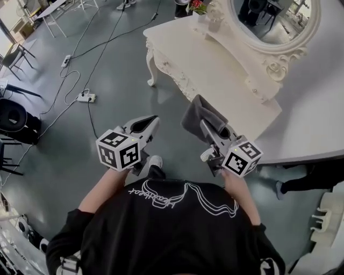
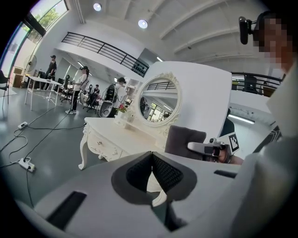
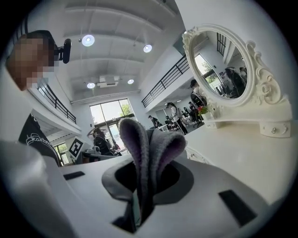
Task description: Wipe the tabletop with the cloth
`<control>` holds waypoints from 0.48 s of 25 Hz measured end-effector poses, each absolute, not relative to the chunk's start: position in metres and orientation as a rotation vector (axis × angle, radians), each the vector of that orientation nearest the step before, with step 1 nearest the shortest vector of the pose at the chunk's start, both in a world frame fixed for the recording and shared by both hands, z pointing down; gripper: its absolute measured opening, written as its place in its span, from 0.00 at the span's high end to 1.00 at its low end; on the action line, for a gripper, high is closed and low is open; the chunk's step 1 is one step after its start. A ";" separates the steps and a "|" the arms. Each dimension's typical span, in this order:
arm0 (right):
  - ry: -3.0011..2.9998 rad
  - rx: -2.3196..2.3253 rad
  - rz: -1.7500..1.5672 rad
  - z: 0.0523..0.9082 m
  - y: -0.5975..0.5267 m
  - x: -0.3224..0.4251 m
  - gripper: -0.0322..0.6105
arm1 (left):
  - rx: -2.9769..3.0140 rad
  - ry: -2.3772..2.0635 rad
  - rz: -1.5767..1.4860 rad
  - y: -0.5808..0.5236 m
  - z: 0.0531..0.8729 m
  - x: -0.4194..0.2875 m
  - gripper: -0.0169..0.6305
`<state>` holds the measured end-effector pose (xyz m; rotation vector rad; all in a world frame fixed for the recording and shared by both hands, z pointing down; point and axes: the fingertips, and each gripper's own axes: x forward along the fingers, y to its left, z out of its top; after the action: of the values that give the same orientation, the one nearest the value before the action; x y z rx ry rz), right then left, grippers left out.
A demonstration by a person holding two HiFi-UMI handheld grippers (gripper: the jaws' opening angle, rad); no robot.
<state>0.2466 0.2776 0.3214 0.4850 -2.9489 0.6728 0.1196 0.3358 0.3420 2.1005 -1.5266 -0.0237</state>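
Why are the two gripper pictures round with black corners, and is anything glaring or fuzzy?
Left gripper view: the wide lens bends the railing and blackens the corners; the table stays sharp. Right gripper view: same bulge, ceiling lamps glare white, the cloth near the lens looks slightly soft. Head view: straighter lines, even light.

Oval mirror [image 1: 274, 19], power strip [image 1: 86, 98] on grey floor [image 1: 134, 102].

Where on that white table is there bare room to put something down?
The long stretch of tabletop between its front edge and the mirror is bare. The far corner is crowded with flowers; the held cloth hovers by the near end.
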 end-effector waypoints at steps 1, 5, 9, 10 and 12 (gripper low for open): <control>-2.937 0.495 0.685 0.324 0.268 0.234 0.87 | 2.098 -1.512 -0.021 0.328 0.345 0.106 0.97; -2.901 0.555 0.703 0.334 0.229 0.183 0.87 | 2.086 -1.491 -0.006 0.294 0.351 0.046 0.97; -2.886 0.571 0.713 0.341 0.202 0.139 0.87 | 2.094 -1.485 0.016 0.263 0.357 0.003 0.97; -2.884 0.569 0.709 0.343 0.197 0.131 0.87 | 2.095 -1.481 0.016 0.256 0.359 -0.004 0.97; -2.878 0.565 0.713 0.348 0.187 0.118 0.87 | 2.092 -1.470 0.016 0.242 0.364 -0.015 0.97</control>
<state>0.1176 0.1868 0.3477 0.5647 -2.8780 0.7132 -0.0152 0.2417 0.3639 2.0923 -1.4699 0.0157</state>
